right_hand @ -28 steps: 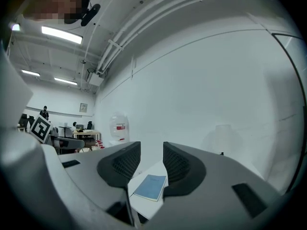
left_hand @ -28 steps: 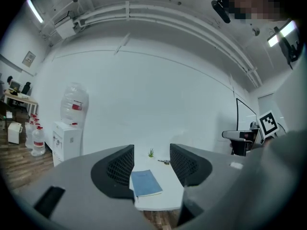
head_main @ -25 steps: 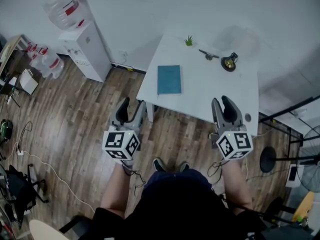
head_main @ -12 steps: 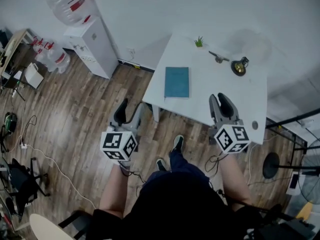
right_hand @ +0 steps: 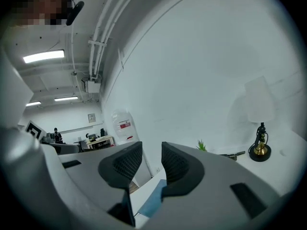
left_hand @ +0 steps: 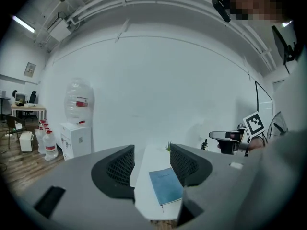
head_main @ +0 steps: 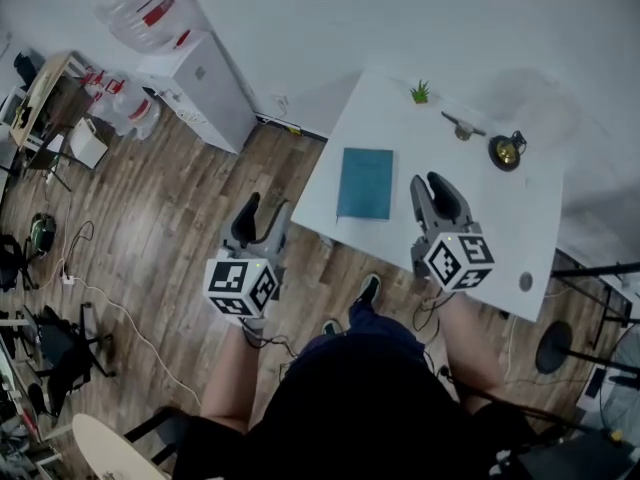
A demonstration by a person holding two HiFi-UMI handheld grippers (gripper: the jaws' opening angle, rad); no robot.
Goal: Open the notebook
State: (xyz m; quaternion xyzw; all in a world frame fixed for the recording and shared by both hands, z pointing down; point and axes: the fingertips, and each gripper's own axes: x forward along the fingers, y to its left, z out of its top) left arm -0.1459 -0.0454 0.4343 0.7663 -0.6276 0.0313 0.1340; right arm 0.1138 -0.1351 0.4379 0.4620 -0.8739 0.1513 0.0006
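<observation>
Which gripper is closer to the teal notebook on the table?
Right. The right gripper hangs over the table just beside the closed notebook; its jaws, just closing a little, are apart with nothing between. The left gripper is off the table's edge, over the floor.

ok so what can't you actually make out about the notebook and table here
Cover print on the notebook: too small in head and left gripper views.
Most of the notebook, right gripper view: behind the jaws of the right gripper, which have just been closing but stand apart, empty.
Dark item beside the plant: too small to identify, head view.
</observation>
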